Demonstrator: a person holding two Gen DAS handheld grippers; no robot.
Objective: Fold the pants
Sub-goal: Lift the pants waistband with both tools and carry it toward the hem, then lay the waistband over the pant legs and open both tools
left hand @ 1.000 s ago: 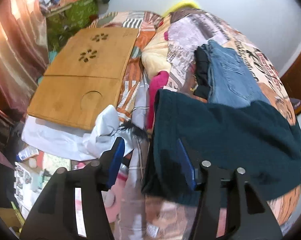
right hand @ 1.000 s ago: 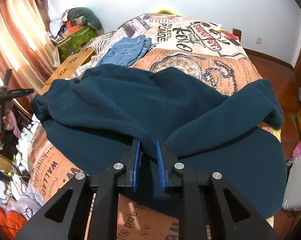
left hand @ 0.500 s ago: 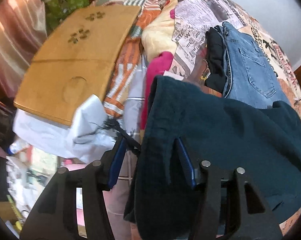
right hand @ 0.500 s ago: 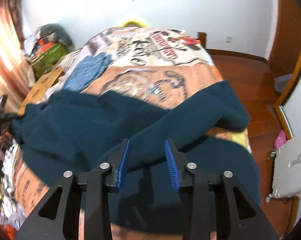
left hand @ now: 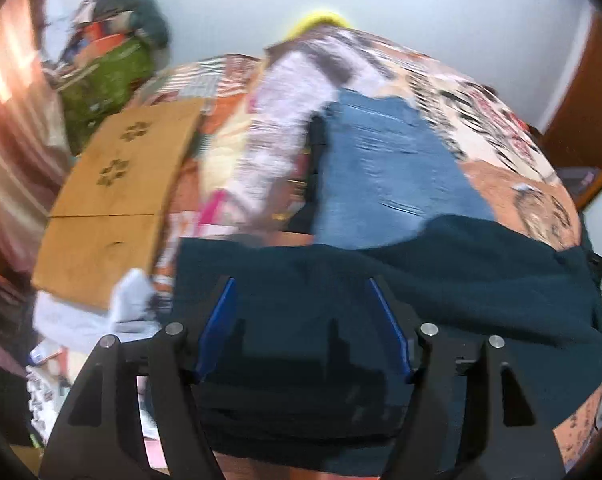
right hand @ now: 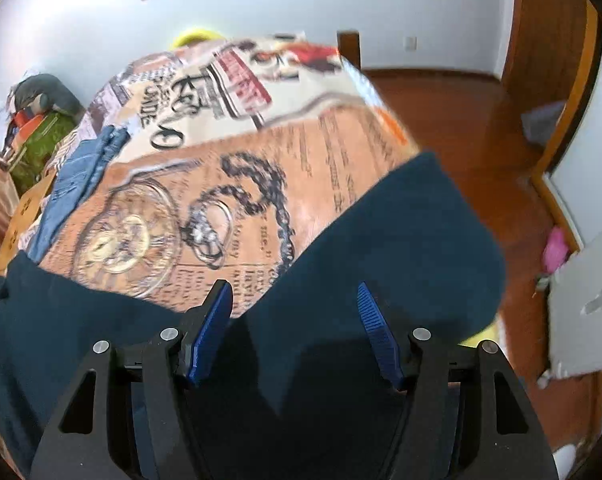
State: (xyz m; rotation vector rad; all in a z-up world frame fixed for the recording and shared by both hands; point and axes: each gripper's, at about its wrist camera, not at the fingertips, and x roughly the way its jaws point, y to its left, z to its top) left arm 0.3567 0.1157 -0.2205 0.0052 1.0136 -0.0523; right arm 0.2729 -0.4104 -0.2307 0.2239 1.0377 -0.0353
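I am holding both grippers above the dark teal pants (left hand: 441, 280), which are lying spread across the near part of the bed (right hand: 341, 152). In the right wrist view the pants are forming two lobes with a wedge of printed bedcover showing between them, so I judge the legs are lying apart and a fold is not yet finished.

My left gripper (left hand: 305, 316) is standing wide apart, with nothing between its blue pads (left hand: 217, 324). It is hanging over the near left part of the pants; whether the tips are touching the cloth I cannot tell, as the picture is blurred. My right gripper (right hand: 293, 320) is likewise spread wide and empty, pointing forward and slightly down over the notch between the two lobes.

Both grippers are pointing toward the far end of the bed, probably so that either can drop onto an edge of the cloth for the next fold.

Blue jeans (left hand: 381, 168) are lying farther up the bed, their near end touching or tucked under the pants. A wooden board (left hand: 113, 204) is resting at the far left.
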